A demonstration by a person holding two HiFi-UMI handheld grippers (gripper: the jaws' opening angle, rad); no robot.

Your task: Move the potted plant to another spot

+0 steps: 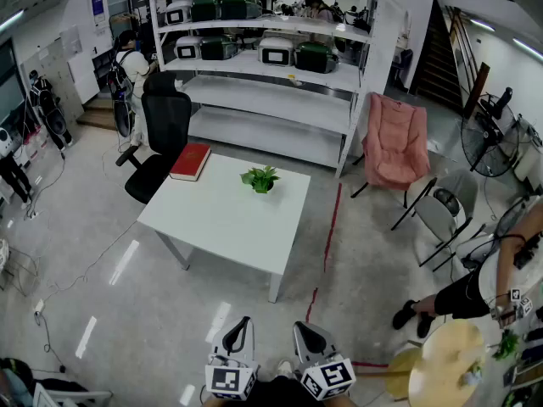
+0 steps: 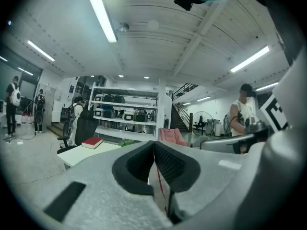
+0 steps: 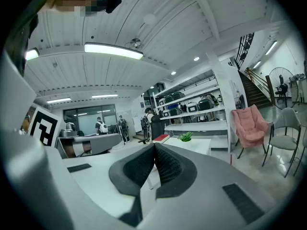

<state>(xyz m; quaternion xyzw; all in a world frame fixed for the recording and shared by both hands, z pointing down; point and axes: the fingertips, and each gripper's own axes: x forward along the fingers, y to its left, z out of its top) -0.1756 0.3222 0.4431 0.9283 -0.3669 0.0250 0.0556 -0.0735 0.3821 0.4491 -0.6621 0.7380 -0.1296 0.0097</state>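
Potted plant [image 1: 260, 179] stands upright on the white counter [image 1: 229, 227], toward its far edge, with a red book [image 1: 191, 160] lying well apart from it at the far left corner. Nothing is touching it, so by the look of things the task has not started.

The left tool [image 1: 240, 333] and the right tool [image 1: 310, 334] sit side by side at the bottom of the head view, well short of the counter, with open floor [image 1: 127, 312] between. In each gripper view the two dark pads meet along their length with nothing between them, so both tools are closed and empty. The right gripper view shows the small green plant far off beyond the closed jaws, in front of the shelving unit [image 1: 271, 100].

Everything is left to do, as I judge it: walk up to the counter, open one tool wide enough for the pot, close on it, lift, and set the potted plant down somewhere else. Which spot is meant cannot be told from these views.
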